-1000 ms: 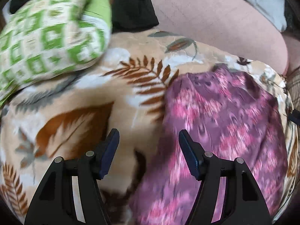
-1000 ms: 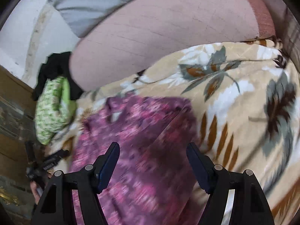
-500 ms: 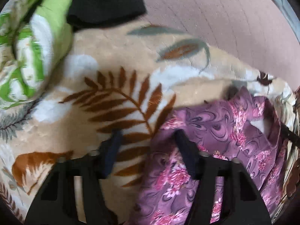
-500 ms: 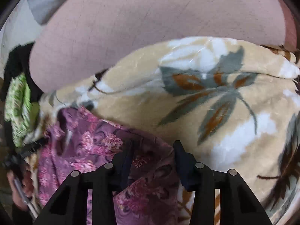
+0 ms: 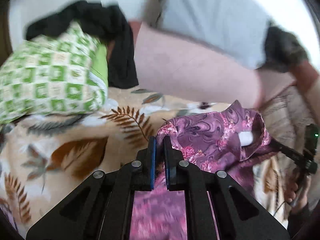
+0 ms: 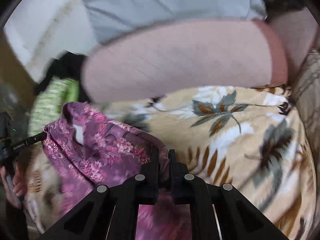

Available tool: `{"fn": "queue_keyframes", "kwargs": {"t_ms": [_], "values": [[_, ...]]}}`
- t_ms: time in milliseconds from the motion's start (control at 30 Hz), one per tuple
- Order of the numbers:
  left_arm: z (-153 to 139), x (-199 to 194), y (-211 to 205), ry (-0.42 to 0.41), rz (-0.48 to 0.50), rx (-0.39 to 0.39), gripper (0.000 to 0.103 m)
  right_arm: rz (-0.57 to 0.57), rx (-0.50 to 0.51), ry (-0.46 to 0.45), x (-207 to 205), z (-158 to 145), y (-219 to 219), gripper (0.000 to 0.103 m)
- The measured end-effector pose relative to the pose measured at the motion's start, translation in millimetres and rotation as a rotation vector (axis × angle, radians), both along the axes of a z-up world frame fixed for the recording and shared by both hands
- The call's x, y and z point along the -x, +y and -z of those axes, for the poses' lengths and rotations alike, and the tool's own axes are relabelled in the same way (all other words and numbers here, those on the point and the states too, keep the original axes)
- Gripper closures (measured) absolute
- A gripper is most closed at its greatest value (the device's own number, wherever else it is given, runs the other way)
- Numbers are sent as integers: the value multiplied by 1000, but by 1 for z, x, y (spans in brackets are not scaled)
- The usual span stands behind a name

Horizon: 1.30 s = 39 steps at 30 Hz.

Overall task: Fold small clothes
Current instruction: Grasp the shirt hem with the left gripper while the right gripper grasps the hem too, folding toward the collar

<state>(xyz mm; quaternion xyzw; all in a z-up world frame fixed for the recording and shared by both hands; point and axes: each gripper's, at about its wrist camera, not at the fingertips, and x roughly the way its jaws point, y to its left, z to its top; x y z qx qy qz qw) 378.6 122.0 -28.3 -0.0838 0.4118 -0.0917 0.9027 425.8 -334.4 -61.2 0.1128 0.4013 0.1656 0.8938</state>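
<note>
Both the left gripper and right gripper clench the purple floral garment; its white label is unreadable

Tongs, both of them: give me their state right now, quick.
Left tongs: closed on the purple floral garment, pinching one edge.
Right tongs: closed on the same garment, pinching another edge.

The garment was purple with pink flowers and dark swirls, and carried a small white label. The blanket under it was beige, printed with brown fern fronds, grey-green leaves and white patches. A pillow wore a green-and-cream check of squares. A black cloth lay over it. The bolster behind was plain dusty pink.
</note>
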Motion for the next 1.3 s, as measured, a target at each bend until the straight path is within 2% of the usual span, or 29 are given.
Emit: {"fn": "queue_keyframes", "kwargs": {"t_ms": [67, 133, 233, 300, 333, 400, 433, 500, 567, 633, 667, 700, 733, 767, 833, 867, 967, 1033, 1100, 1133, 1233, 1267, 1300], "values": [[-12, 64, 3, -22, -5, -6, 96, 4, -36, -43, 53, -16, -3, 95], [-8, 126, 0, -26, -13, -15, 96, 6, -100, -56, 107, -17, -7, 95], [29, 188, -4, 7, -18, -31, 96, 31, -137, -54, 184, 4, -5, 95], [77, 215, -9, 108, -50, -33, 95, 59, -163, 9, 218, 38, -4, 95], [110, 225, -12, 192, -47, -26, 95, 63, -154, 51, 230, 62, -3, 95], [153, 237, -18, 336, -42, -42, 95, 117, -152, 175, 246, 107, -5, 93], [162, 245, -19, 376, -57, -43, 95, 137, -183, 247, 252, 128, -9, 93], [162, 264, -18, 395, -69, 52, 95, 165, -247, 317, 267, 148, -16, 93], [152, 277, -18, 369, -48, 113, 95, 171, -315, 313, 288, 146, -23, 92], [138, 285, -19, 338, -45, 132, 93, 176, -324, 283, 306, 135, -27, 90], [136, 286, -16, 329, -42, 152, 89, 179, -324, 274, 311, 131, -27, 79], [133, 286, -13, 323, -42, 190, 75, 176, -331, 268, 314, 126, -27, 55], [129, 286, -12, 317, -49, 240, 63, 174, -345, 255, 317, 120, -25, 43], [125, 284, -11, 307, -53, 268, 57, 175, -361, 236, 319, 115, -23, 27], [122, 281, -8, 289, -73, 312, 41, 163, -390, 232, 319, 111, -16, 25], [125, 279, -6, 306, -94, 338, 39, 162, -394, 254, 318, 114, -13, 25], [144, 272, -2, 375, -123, 441, 39, 151, -441, 334, 311, 130, 2, 25], [157, 266, 5, 412, -190, 474, 39, 159, -443, 359, 301, 136, 6, 25], [172, 260, 18, 443, -303, 531, 39, 236, -429, 398, 290, 144, 2, 25], [178, 257, 22, 468, -336, 557, 39, 273, -455, 427, 284, 152, -3, 25], [190, 251, 26, 509, -373, 616, 39, 327, -496, 477, 274, 168, -10, 26], [191, 249, 24, 511, -372, 624, 39, 329, -483, 478, 273, 168, -9, 33], [192, 248, 22, 516, -373, 615, 39, 321, -457, 479, 271, 165, -4, 45]]}}
